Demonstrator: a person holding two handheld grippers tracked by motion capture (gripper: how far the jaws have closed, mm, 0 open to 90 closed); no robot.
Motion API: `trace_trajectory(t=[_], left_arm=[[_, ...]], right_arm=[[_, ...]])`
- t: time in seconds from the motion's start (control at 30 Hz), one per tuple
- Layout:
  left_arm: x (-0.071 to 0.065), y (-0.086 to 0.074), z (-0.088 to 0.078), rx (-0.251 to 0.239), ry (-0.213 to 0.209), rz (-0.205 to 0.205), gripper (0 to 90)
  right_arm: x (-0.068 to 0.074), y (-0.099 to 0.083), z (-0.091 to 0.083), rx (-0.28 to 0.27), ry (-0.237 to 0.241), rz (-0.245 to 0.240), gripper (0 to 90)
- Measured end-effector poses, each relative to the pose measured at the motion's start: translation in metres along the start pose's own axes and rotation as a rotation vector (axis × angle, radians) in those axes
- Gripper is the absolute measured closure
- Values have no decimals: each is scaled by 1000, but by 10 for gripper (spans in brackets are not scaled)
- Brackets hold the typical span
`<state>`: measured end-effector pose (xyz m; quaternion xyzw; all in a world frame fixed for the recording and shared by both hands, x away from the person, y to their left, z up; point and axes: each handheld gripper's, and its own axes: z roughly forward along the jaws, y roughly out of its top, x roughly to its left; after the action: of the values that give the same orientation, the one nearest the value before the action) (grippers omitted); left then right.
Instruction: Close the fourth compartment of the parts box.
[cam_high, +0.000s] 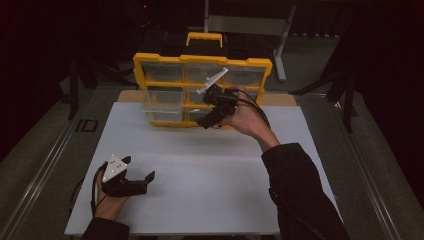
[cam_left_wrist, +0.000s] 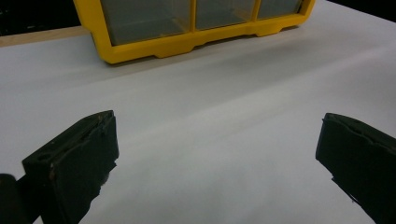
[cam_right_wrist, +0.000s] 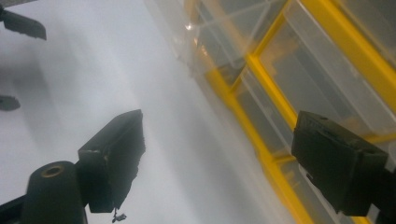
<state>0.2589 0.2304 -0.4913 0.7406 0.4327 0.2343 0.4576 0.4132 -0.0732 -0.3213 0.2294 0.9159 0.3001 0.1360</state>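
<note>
item: my right gripper, jaws apart, empty, at yellow-framed clear-drawer organiser. step: approach to drawer. next: line up, close. left gripper open, idle.

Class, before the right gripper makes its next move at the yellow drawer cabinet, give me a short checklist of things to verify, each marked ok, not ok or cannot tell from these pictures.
1. Right gripper jaws open, nothing between them: ok.
2. Right gripper close to the front of the yellow drawer cabinet: ok, it hangs at the lower right drawers.
3. Cabinet standing upright at the far edge of the white table: ok.
4. One clear drawer sticks out from the frame in the right gripper view: cannot tell how far.
5. Drawer contents: cannot tell.
6. Left gripper open, low over the near table, away from the cabinet: ok.
</note>
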Motion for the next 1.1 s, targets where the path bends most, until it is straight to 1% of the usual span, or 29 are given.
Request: trace_trajectory(t=[0.1,0.13,0.23,0.27,0.33,0.4,0.47,0.53,0.57,0.6,0.63,0.67,0.73,0.83,0.9,0.97,1.03,1.1], left_arm=[[0,0,0,-5,1,-3,1],[0,0,0,-5,2,-5,1],[0,0,0,0,3,-4,1],[0,0,-1,0,3,-5,1],[-1,1,-1,-3,2,-9,1],[0,1,-1,-1,4,-13,1],[0,1,-1,-3,7,-19,1],[0,2,-1,0,28,-19,1],[0,3,-1,-3,35,-23,2],[0,3,-1,-3,35,-23,2],[1,5,-1,-9,48,-31,2],[1,6,-2,-13,50,-36,2],[1,8,-2,-16,58,-42,2],[0,12,-1,-18,71,-41,2],[0,15,-2,-22,77,-42,2],[-1,18,-2,-29,80,-39,2],[-2,21,-1,-32,87,-31,2],[-1,22,-1,-41,85,-27,2]], right_arm=[[1,-11,-5,-2,-6,-2,155],[1,-16,-8,-4,-16,-5,153],[1,-23,-12,-12,-20,-2,152],[0,-32,-16,-29,-22,11,151],[-1,-43,-19,-40,-33,29,151],[-2,-54,-22,-59,-30,55,150],[-2,-67,-24,-71,-38,68,150],[-1,-81,-25,-76,-55,89,150],[0,-89,-26,-83,-53,99,150],[0,-89,-26,-83,-53,99,150],[0,-96,-26,-89,-54,108,149],[1,-109,-28,-101,-65,124,150],[4,-122,-29,-115,-74,135,150],[10,-139,-31,-133,-76,134,145],[15,-149,-31,-146,-67,129,146],[19,-160,-30,-163,-78,128,147],[22,-173,-27,-185,-63,153,146],[25,-185,-25,-207,-51,169,143]])
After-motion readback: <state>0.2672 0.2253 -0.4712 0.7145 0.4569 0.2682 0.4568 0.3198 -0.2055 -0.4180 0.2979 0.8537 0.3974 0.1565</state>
